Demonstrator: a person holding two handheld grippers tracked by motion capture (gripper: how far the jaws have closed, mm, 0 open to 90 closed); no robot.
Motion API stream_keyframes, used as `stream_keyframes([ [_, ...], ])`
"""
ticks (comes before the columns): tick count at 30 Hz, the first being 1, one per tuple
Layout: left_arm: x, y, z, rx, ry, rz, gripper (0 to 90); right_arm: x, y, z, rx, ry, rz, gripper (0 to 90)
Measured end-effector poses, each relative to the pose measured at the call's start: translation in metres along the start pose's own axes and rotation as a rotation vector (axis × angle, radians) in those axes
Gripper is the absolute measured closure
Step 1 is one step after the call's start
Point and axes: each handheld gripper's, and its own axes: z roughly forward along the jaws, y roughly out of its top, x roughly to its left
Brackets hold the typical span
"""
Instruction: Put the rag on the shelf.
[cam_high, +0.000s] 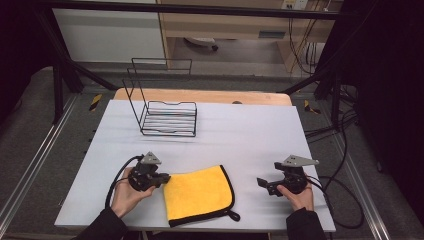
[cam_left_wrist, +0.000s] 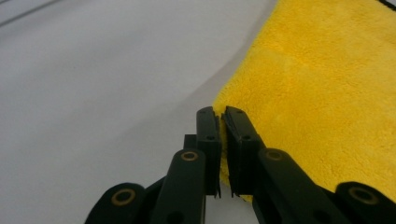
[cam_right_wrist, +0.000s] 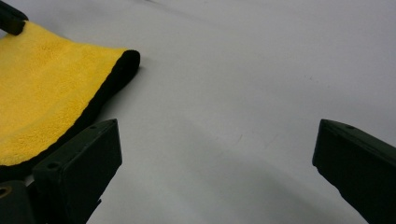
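Observation:
A folded yellow cloth (cam_high: 199, 194) with a black hem lies flat near the white table's front edge. My left gripper (cam_high: 163, 179) sits at the cloth's left edge. In the left gripper view its jaws (cam_left_wrist: 222, 117) are shut on that edge of the cloth (cam_left_wrist: 322, 88), with a thin strip of yellow pinched between the pads. My right gripper (cam_high: 262, 183) rests on the table to the right of the cloth, apart from it. Its jaws stand wide open (cam_right_wrist: 217, 144) over bare table, with the cloth's hemmed corner (cam_right_wrist: 46, 88) off to one side.
A black wire rack (cam_high: 168, 118) stands on the white table (cam_high: 250, 130) at the back left. Cables trail from both grippers over the table's front and right edges. A wooden board edge (cam_high: 200, 95) runs along the far side.

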Motion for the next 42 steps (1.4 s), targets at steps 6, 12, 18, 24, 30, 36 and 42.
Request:
stream_keyframes([
  [6, 0.01, 0.02, 0.014, 0.019, 0.039, 0.007, 84.9, 0.001, 0.001, 0.001, 0.0, -0.004, -0.012, 2.2],
  [12, 0.015, 0.042, 0.026, 0.02, 0.079, 0.034, 85.0, 0.003, 0.002, 0.003, 0.005, -0.004, -0.017, 2.3],
  [18, 0.019, 0.06, 0.043, -0.023, 0.093, 0.028, 84.8, 0.008, 0.005, 0.009, 0.009, -0.001, -0.029, 2.6],
  [24, 0.026, 0.054, 0.05, -0.055, 0.079, -0.003, 76.1, 0.014, 0.009, 0.014, 0.008, -0.003, -0.038, 3.3],
  [30, 0.029, 0.035, 0.014, -0.139, 0.097, -0.02, 45.5, 0.028, 0.026, 0.028, -0.003, 0.001, -0.074, 3.2],
  [36, 0.026, 0.01, -0.011, -0.156, 0.091, -0.054, 28.6, 0.044, 0.045, 0.051, 0.017, 0.005, -0.104, 6.1],
  [42, 0.007, -0.019, -0.019, -0.136, 0.046, -0.083, 37.0, 0.054, 0.054, 0.086, 0.092, 0.044, -0.142, 23.8],
])
